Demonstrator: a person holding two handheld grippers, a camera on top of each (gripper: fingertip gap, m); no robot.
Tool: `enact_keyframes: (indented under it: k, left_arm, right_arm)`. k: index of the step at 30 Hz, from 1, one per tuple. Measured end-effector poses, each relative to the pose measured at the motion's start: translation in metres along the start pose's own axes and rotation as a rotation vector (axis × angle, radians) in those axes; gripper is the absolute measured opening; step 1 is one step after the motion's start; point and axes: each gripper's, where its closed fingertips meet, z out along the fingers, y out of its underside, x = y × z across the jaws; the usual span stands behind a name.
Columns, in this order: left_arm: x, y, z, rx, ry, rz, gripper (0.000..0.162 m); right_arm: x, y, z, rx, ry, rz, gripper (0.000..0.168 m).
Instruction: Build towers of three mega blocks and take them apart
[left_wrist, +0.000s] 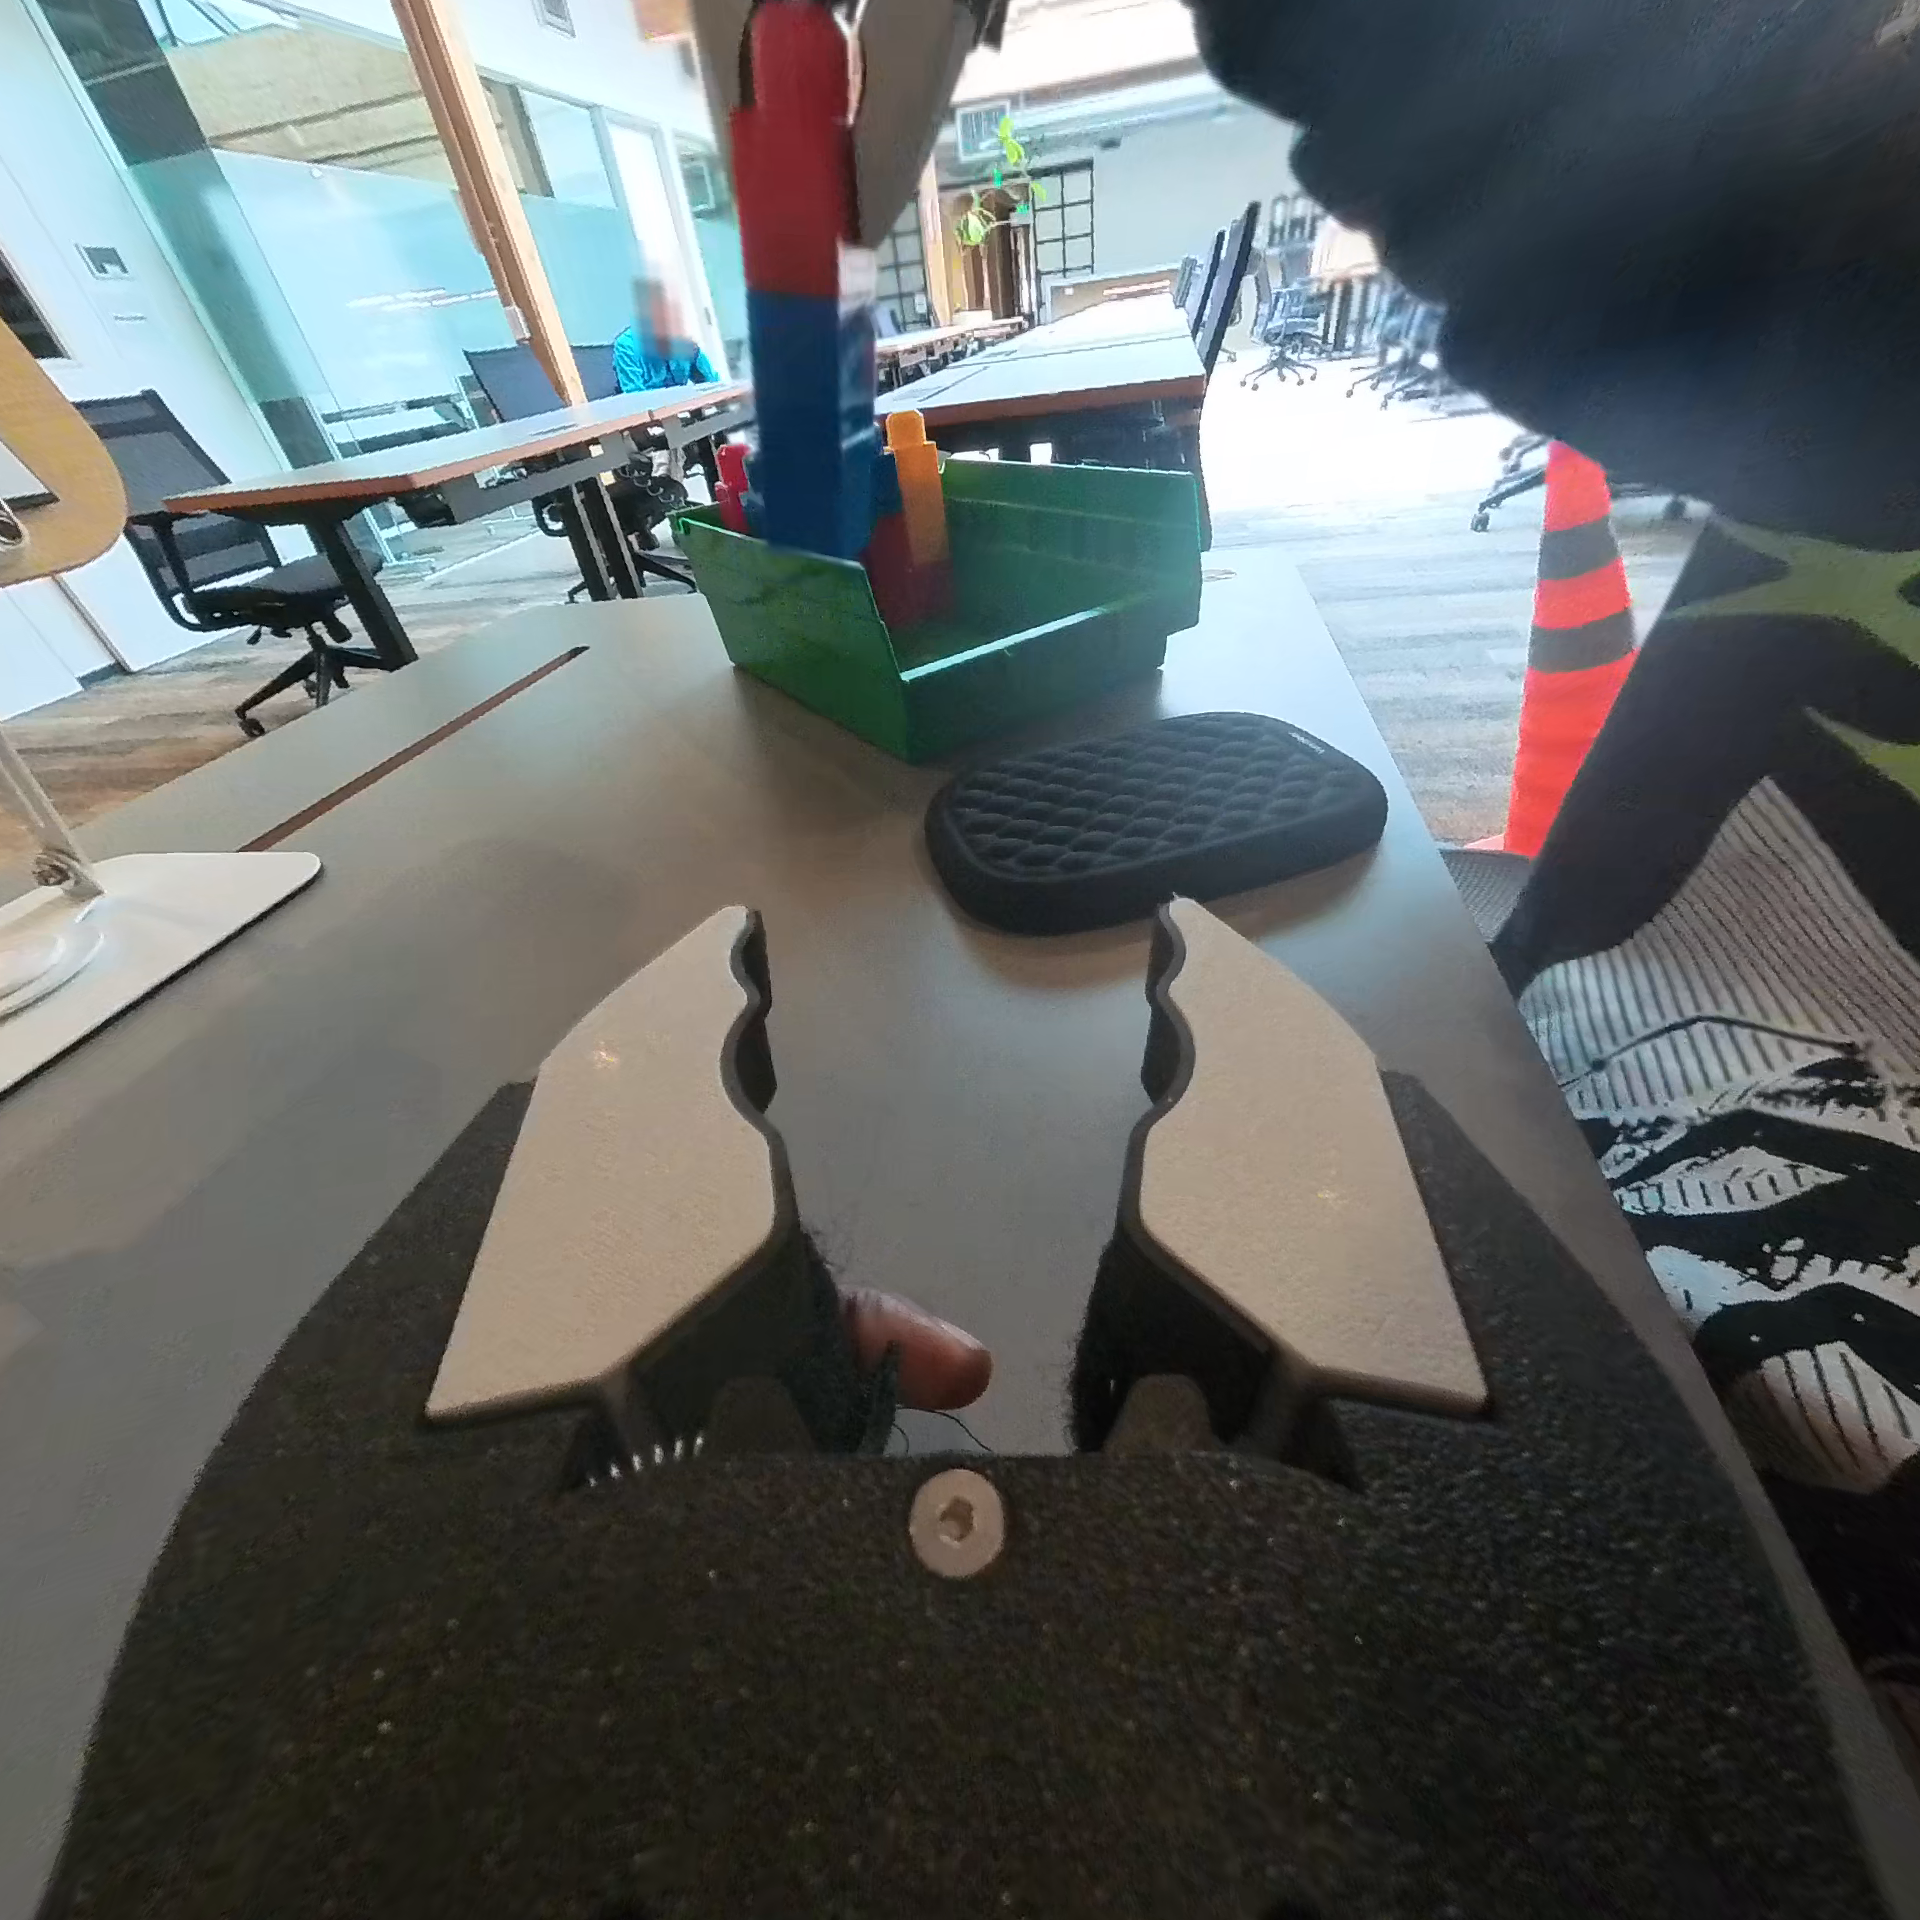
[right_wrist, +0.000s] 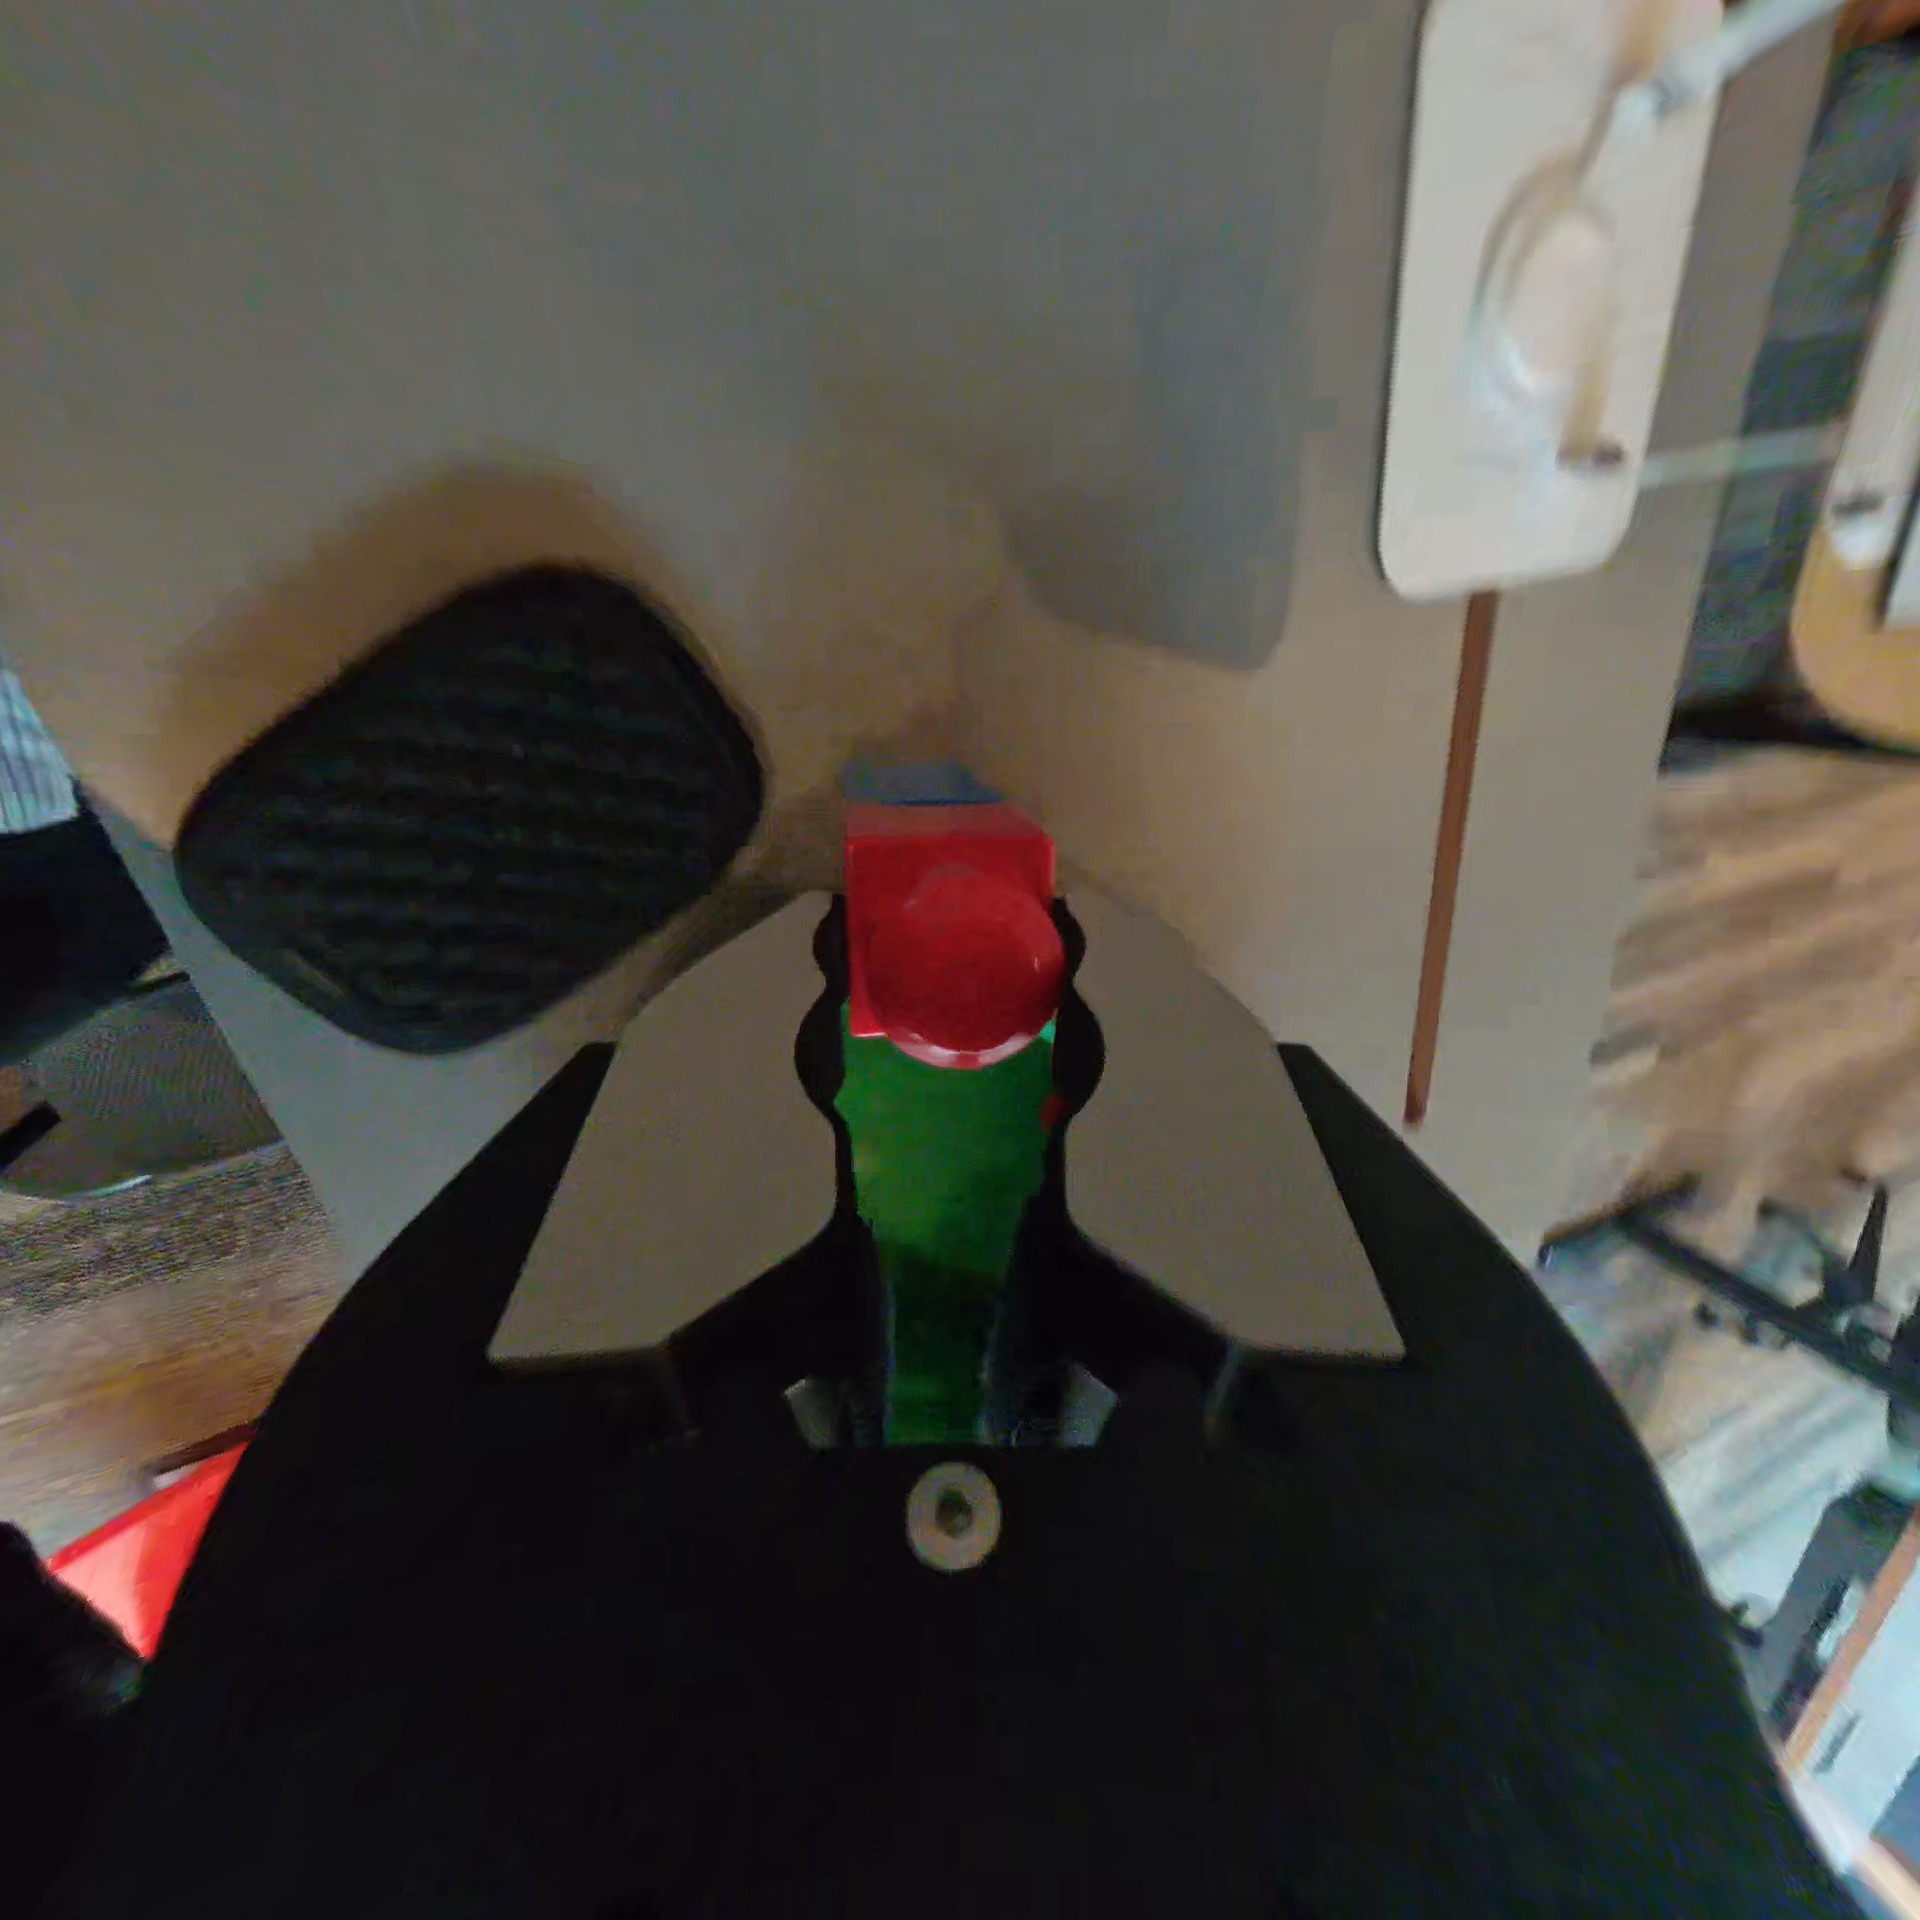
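Note:
My right gripper (right_wrist: 951, 935) is shut on a stack: a red block (right_wrist: 951, 966) with its stud facing the camera and a blue block (right_wrist: 914, 781) beyond it. Green shows in the gap behind the stud; I cannot tell whether it is a block or the bin. In the left wrist view the red block (left_wrist: 790, 156) on the blue block (left_wrist: 810, 416) hangs from the right gripper's fingers (left_wrist: 904, 104) over the near corner of a green bin (left_wrist: 810, 623). My left gripper (left_wrist: 958, 920) is open and empty, low over the dark table (left_wrist: 520, 935).
The bin holds loose blocks, among them an orange one (left_wrist: 914, 468) and a red one (left_wrist: 732, 478). A black padded rest (left_wrist: 1153, 821) lies before the bin. A white stand base (left_wrist: 156, 904) is at the left. An orange cone (left_wrist: 1574, 644) and a mesh chair (left_wrist: 1714, 935) stand off the table's right edge.

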Motion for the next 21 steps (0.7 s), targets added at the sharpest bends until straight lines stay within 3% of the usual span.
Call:
enact_keyframes:
  k: [1, 7, 14, 21]
  left_arm:
    - [0.0, 0.0, 0.0, -0.002, 0.001, -0.002, 0.069]
    - [0.0, -0.001, 0.0, 0.003, -0.001, 0.002, 0.069]
    - [-0.002, -0.001, -0.001, 0.01, -0.005, -0.011, 0.068]
    - [-0.004, -0.002, -0.002, 0.016, -0.009, -0.03, 0.068]
  right_arm:
    - [0.006, 0.018, -0.007, -0.022, 0.012, 0.04, 0.036]
    - [0.023, 0.111, -0.021, -0.122, 0.004, 0.256, 0.036]
    - [0.032, 0.191, 0.013, -0.175, -0.075, 0.482, 0.037]
    - [0.049, 0.231, 0.056, -0.128, -0.118, 0.593, 0.037]
